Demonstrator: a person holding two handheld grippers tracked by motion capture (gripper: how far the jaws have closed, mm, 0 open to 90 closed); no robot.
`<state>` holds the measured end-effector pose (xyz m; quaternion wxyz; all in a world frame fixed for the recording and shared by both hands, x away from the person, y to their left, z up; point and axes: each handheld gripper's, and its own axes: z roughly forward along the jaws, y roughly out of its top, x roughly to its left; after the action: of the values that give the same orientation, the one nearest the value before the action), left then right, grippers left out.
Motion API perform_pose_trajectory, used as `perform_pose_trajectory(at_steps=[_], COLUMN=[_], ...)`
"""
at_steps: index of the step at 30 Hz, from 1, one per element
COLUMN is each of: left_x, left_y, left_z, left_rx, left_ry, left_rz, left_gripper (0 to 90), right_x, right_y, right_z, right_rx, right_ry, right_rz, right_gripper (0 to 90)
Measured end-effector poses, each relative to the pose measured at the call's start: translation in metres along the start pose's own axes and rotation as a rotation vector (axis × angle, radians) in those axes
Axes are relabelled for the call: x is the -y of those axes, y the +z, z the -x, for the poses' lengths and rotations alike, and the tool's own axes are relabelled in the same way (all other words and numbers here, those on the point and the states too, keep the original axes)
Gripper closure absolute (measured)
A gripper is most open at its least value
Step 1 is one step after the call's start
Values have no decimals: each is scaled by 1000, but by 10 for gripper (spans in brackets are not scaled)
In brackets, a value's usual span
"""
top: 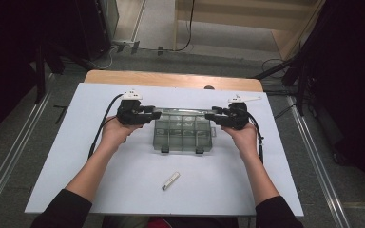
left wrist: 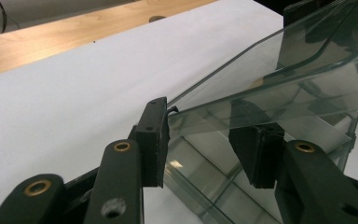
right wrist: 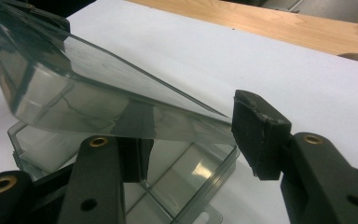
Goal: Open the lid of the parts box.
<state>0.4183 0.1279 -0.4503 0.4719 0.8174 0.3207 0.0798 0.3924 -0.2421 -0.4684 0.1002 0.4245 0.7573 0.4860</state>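
A: Where's the box?

B: Clear plastic compartment box (top: 184,133), mid-table on the white board (top: 76,142), lid (left wrist: 279,70) raised and tilted over the tray. Small white tube-like item (top: 170,181) lies nearer the person, well apart.

A: Claws?

B: Left gripper (top: 145,114) at the lid's left end, right gripper (top: 217,115) at its right end. Each has jaws spread w/ the lid edge between them; pads (right wrist: 260,135) look near it, can't tell if touching. Not a firm pinch imo.

A: Risks?

B: Lid's slick and thin. Uneven lift between sides could twist the hinge, or the lid slips out and drops shut. Pushing too far back may drag the whole box toward the far edge.
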Motion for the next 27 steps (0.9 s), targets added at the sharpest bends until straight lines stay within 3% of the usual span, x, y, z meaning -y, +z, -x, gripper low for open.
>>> perform_pose_trajectory(at_steps=[27], left_x=[-4], left_y=[14], left_z=[1], left_rx=[-104], left_ry=[-26], left_rz=[60], left_gripper=[587], right_x=[-9], right_y=[16], right_z=[1], right_rx=[19], right_ry=[-14], right_rz=[19], right_gripper=[513])
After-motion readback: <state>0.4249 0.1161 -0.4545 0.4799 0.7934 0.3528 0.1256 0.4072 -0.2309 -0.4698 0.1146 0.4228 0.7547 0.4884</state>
